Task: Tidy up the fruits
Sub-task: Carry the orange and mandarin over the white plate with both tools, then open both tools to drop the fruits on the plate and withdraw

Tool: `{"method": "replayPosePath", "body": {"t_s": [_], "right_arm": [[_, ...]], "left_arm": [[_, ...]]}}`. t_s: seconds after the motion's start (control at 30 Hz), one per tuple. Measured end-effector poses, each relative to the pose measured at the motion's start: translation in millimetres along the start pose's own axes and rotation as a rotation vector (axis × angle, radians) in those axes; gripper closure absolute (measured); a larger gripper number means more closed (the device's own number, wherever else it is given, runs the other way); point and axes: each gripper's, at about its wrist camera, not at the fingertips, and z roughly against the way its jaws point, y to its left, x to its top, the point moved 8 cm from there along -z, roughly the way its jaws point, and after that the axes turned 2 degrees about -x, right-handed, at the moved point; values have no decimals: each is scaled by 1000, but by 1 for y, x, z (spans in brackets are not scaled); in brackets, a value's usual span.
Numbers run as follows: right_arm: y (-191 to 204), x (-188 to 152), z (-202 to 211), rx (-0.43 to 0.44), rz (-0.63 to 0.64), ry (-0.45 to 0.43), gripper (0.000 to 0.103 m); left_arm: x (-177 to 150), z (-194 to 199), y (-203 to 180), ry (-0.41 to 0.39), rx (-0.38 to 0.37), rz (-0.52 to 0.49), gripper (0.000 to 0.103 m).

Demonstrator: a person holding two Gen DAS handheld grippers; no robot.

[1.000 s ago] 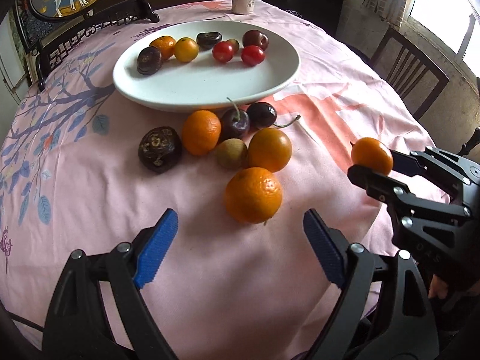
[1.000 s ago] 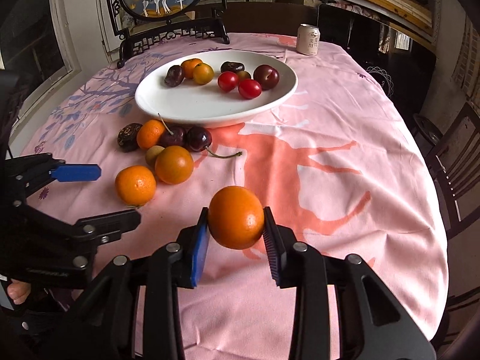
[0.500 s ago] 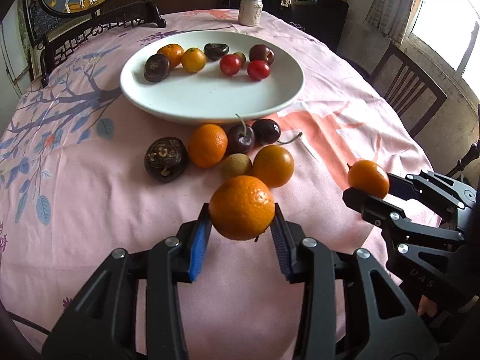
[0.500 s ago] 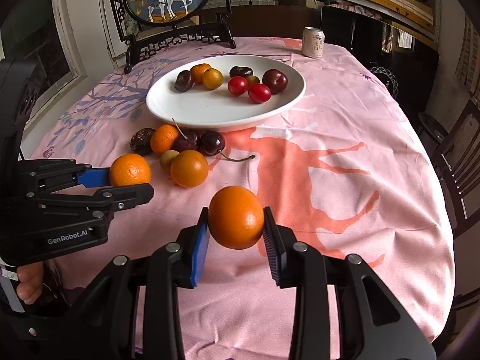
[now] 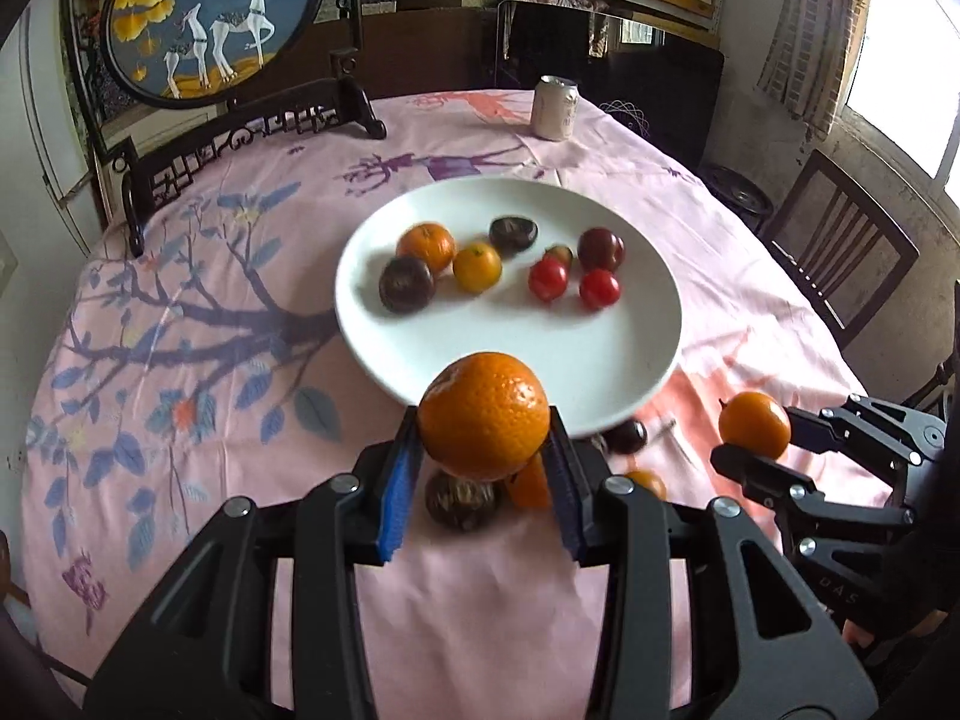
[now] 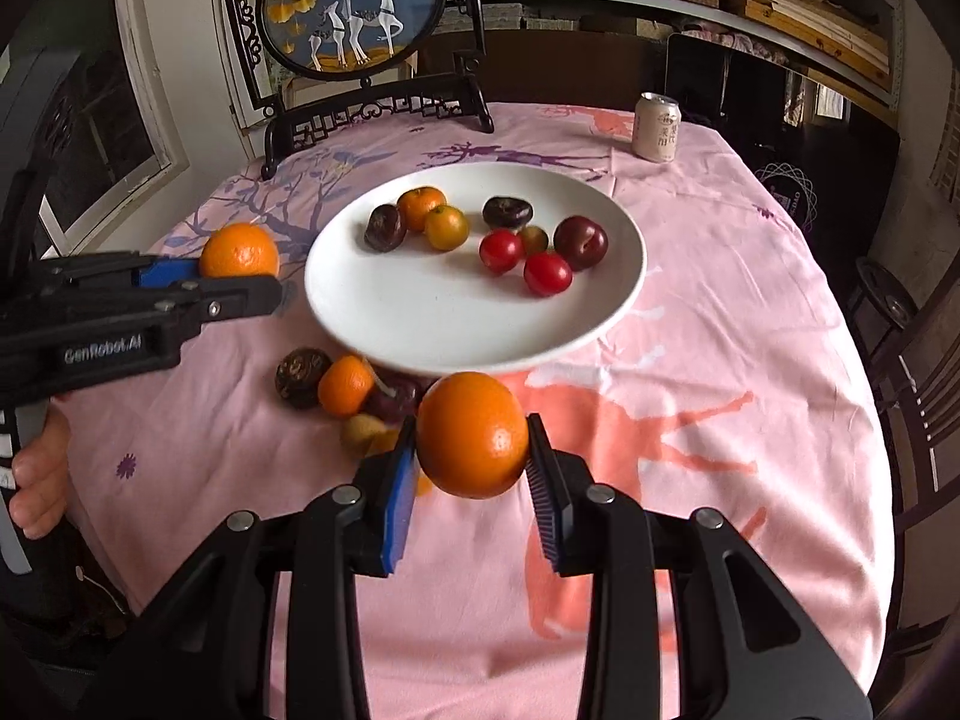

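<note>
The left gripper [image 5: 483, 468] is pinching a dimpled orange [image 5: 483, 414] between its blue pads [image 5: 396, 492], holding it clear of the pink tablecloth [image 5: 210, 420] at the near rim of the white plate [image 5: 510, 354]. Eight small fruits are sitting toward the plate's far side, and a few more are lying on the cloth just below the near rim (partly hidden by the jaws). To the right, the right gripper [image 6: 471, 468] is clamping a smoother orange [image 6: 472, 435], its jaws nearly together around the fruit, also raised off the cloth in front of the plate.
</note>
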Motion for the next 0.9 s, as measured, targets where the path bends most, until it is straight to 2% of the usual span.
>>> {"method": "replayPosePath", "body": {"t_s": [0.13, 0.23, 0.4, 0.5, 0.63, 0.67, 0.7, 0.8, 0.9], "right_arm": [[-14, 48, -21, -19, 20, -27, 68], [-29, 79, -50, -54, 27, -29, 68], [-30, 105, -102, -80, 104, 20, 69], [-35, 111, -116, -85, 93, 28, 69], [-45, 115, -124, -91, 66, 22, 68], [-47, 115, -126, -98, 63, 21, 65], [-48, 116, -126, -103, 57, 16, 51], [-49, 119, -114, -108, 52, -15, 49], [-46, 121, -93, -107, 42, -42, 49]], "left_arm": [[62, -33, 10, 29, 39, 8, 63], [94, -73, 17, 77, 58, 27, 63], [118, -130, 25, 143, 82, 41, 63], [122, -148, 29, 164, 79, 51, 63], [126, -157, 32, 171, 78, 54, 62], [128, -158, 33, 171, 74, 60, 56], [129, -156, 34, 163, 75, 65, 45], [133, -142, 36, 125, 75, 71, 36], [130, -117, 34, 92, 67, 68, 35]]}}
